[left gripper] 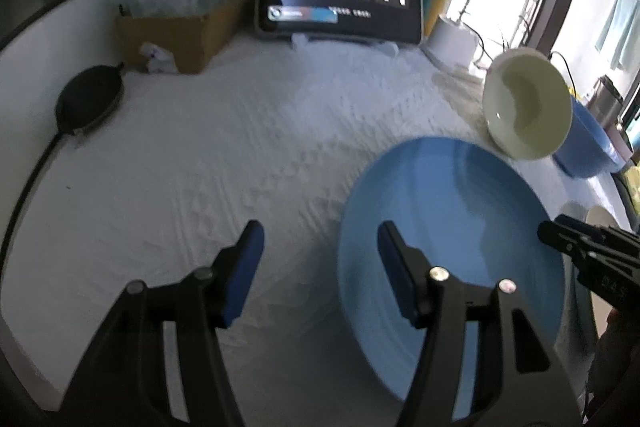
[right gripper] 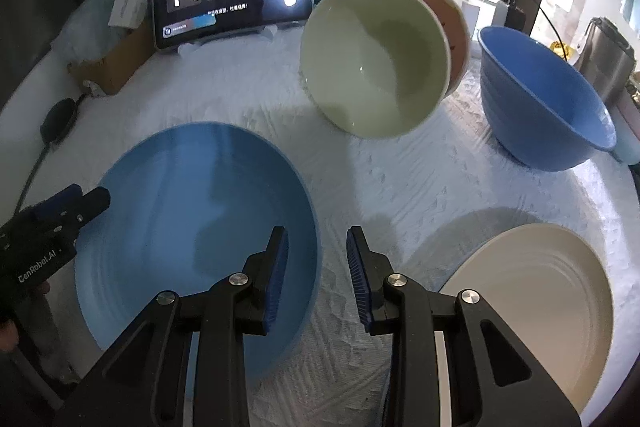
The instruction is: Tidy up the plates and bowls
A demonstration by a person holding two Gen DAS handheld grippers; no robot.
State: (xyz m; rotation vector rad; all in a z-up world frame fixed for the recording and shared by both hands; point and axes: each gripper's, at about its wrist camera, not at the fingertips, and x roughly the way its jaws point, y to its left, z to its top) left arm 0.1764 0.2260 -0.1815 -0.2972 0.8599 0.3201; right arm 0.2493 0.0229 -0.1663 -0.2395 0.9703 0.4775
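Observation:
A light blue plate [right gripper: 172, 227] lies on the white cloth; it also shows in the left wrist view [left gripper: 460, 227]. A pale green bowl [right gripper: 376, 59] leans tilted against a pink bowl [right gripper: 456, 35] behind it; the green bowl shows in the left wrist view [left gripper: 528, 103]. A deep blue bowl [right gripper: 544, 103] stands at the right. A cream plate [right gripper: 532, 307] lies at the near right. My left gripper [left gripper: 320, 255] is open, straddling the blue plate's left rim. My right gripper [right gripper: 318, 259] is open, straddling the blue plate's right rim.
A tablet clock [right gripper: 232, 11] stands at the back. A cardboard box [left gripper: 180, 31] with plastic bags is at the back left. A black round puck [left gripper: 88, 99] with a cable lies left. A steel container [right gripper: 608, 59] and chargers are at the far right.

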